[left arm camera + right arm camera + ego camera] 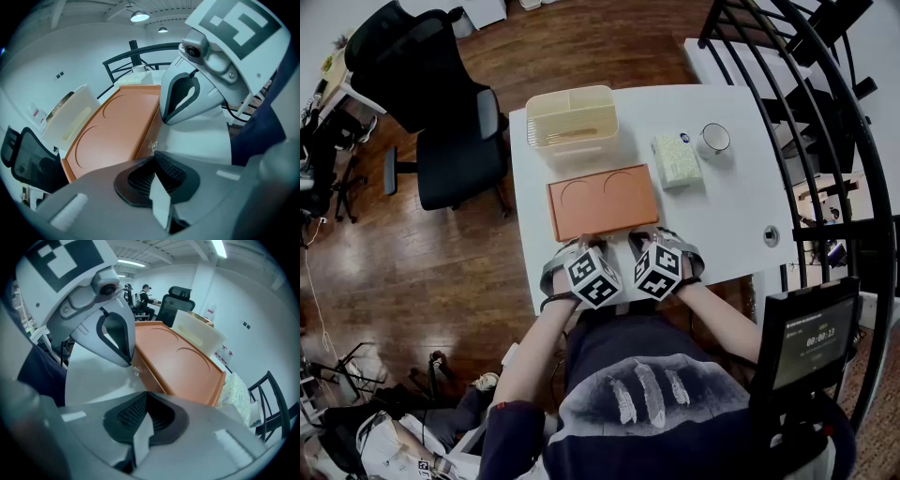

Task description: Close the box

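1. We find L tongs (573, 249) (157, 180) pressed together, empty, at near edge of white counter (727, 211).
2. R tongs (644, 240) (143, 420) likewise, beside them.
3. We note flat orange rectangular plastic box (602, 201) just ahead of both.

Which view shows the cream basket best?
The head view: the basket is seen whole from above, with its open top and inside. The left gripper view shows only its side wall beyond the orange box. The right gripper view shows the same.
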Demonstrator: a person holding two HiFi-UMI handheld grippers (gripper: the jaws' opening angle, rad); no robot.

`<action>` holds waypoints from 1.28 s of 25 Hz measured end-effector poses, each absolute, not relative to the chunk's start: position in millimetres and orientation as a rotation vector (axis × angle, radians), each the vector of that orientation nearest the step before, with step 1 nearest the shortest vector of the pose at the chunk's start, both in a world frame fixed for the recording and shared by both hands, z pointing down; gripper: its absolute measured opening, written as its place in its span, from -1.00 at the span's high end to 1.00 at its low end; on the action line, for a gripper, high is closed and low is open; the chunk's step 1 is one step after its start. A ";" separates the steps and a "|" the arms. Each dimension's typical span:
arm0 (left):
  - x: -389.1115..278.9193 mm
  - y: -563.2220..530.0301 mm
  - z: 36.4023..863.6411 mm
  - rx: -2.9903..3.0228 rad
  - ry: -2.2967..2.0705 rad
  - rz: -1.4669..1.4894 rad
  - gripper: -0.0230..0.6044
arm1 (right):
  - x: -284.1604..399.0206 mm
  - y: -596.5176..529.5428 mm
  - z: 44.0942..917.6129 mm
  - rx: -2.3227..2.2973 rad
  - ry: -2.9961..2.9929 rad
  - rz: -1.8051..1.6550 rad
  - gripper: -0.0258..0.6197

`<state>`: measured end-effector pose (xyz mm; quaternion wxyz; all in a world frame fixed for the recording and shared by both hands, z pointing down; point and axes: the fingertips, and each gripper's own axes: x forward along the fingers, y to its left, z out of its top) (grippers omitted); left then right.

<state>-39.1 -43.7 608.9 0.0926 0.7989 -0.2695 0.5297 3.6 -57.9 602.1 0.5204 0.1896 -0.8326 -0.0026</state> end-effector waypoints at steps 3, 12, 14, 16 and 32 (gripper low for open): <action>-37.8 -42.3 608.9 2.380 -0.799 1.569 0.88 | 2.3 -56.0 603.2 0.454 -2.000 -0.004 0.91; -32.6 -44.6 605.6 2.482 -0.844 1.695 0.88 | 3.3 -56.4 602.0 0.494 -2.007 -0.083 0.91; -33.2 -43.0 605.0 2.498 -0.857 1.744 0.88 | 5.5 -55.3 603.2 0.512 -1.990 -0.142 0.91; -33.6 -43.3 603.9 2.512 -0.873 1.793 0.88 | 8.3 -56.5 603.7 0.535 -1.980 -0.182 0.91; -55.3 -64.6 607.2 2.470 -1.090 1.863 0.88 | 13.6 -70.7 604.5 0.609 -1.992 -0.149 0.91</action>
